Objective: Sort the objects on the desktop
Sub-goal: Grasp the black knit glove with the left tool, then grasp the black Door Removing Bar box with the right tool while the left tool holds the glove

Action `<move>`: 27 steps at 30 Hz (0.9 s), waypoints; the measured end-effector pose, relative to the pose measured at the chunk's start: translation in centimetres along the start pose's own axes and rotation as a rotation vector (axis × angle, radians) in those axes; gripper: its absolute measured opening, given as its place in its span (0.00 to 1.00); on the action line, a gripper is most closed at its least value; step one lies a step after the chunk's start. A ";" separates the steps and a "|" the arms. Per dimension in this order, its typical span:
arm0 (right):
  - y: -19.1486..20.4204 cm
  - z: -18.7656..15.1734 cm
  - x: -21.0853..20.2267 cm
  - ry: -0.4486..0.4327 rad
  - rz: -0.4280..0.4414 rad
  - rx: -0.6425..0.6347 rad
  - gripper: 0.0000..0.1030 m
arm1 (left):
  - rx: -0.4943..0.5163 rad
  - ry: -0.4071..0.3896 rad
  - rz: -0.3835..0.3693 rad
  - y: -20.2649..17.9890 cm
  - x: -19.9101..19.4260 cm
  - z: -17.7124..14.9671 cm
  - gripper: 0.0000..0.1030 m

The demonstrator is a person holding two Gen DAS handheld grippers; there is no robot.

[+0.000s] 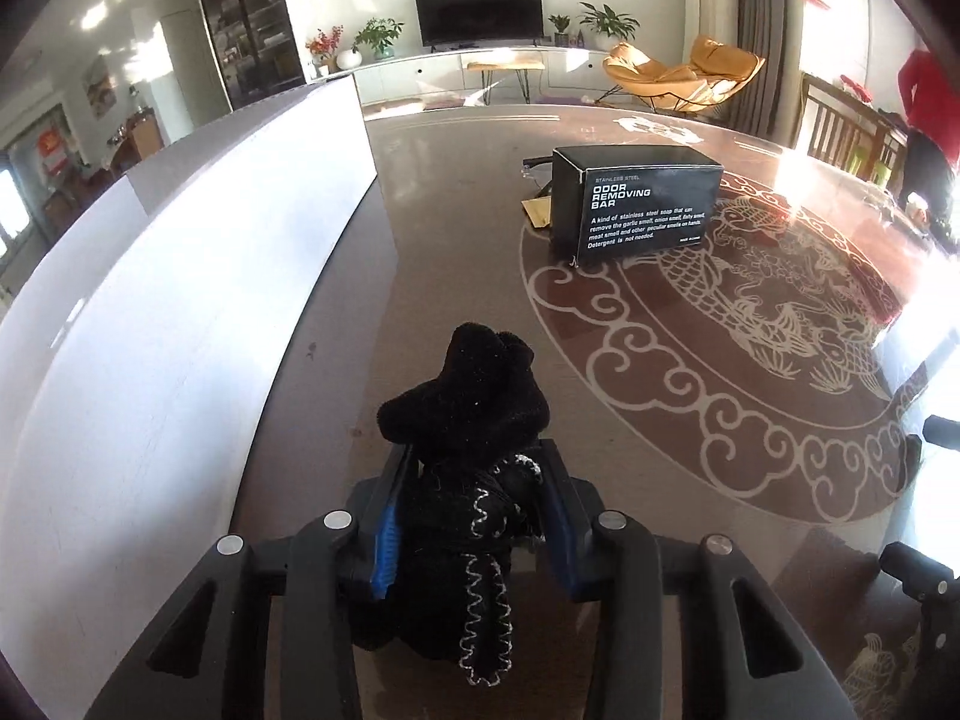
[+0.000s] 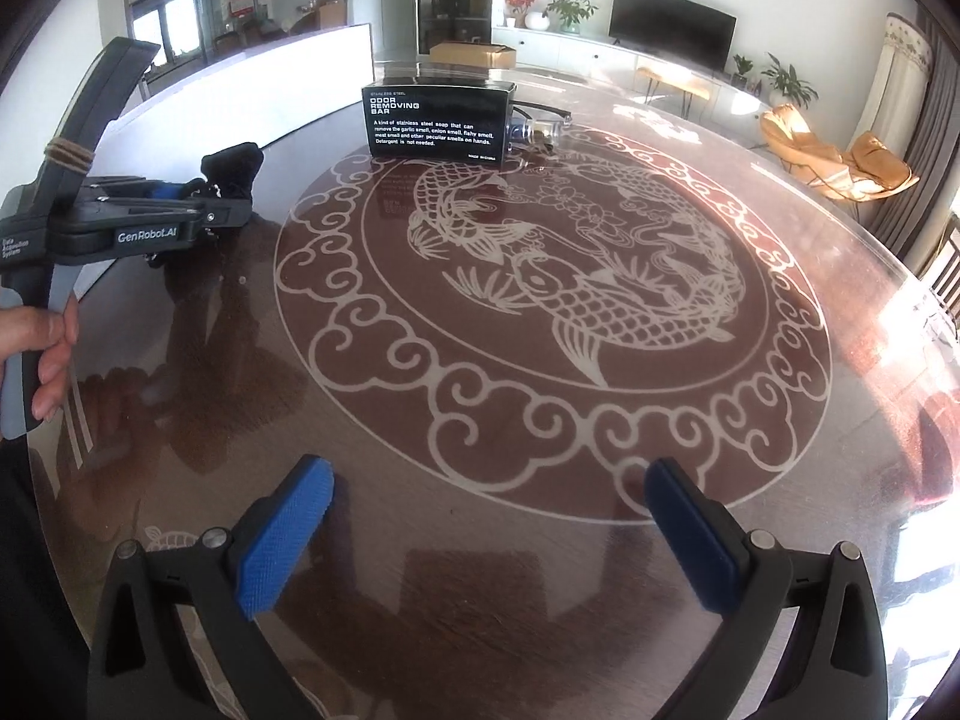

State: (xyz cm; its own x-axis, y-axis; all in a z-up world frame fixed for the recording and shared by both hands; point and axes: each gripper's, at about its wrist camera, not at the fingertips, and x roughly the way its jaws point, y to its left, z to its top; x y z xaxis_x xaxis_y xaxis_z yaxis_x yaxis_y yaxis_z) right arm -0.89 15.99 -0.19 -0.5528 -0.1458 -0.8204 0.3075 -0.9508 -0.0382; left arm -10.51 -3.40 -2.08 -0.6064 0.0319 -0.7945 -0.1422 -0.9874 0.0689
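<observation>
My left gripper (image 1: 474, 498) is shut on a black knitted glove (image 1: 468, 420) with white zigzag stitching and holds it above the table, next to the white bin wall (image 1: 180, 276). The right wrist view shows that gripper (image 2: 222, 192) at the left with the glove (image 2: 234, 165) sticking out of it. My right gripper (image 2: 480, 516) is open and empty over the near part of the table. A black box labelled "Odor Removing Bar" (image 1: 636, 204) (image 2: 438, 120) stands at the far side. Clear glasses (image 2: 534, 126) lie behind it.
The round glass-topped table (image 2: 540, 570) has a red fish design (image 2: 570, 276). A small yellowish item (image 1: 538, 211) lies left of the box. A cardboard box (image 2: 474, 54) sits beyond the table. A chair and a person in red (image 1: 930, 114) are at the far right.
</observation>
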 end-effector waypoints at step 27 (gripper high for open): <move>5.0 17.3 4.6 0.198 0.239 -0.410 0.33 | -0.087 -0.007 -0.067 1.0 0.5 -0.6 0.39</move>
State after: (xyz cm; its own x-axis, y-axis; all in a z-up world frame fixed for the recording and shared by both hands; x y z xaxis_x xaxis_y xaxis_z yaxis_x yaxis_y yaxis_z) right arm -15.32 5.87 5.73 -0.2847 -0.2538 -0.9244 0.7075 -0.7063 -0.0240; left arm -10.45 -4.51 -2.76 -0.6031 0.0991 -0.7915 -0.1141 -0.9928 -0.0374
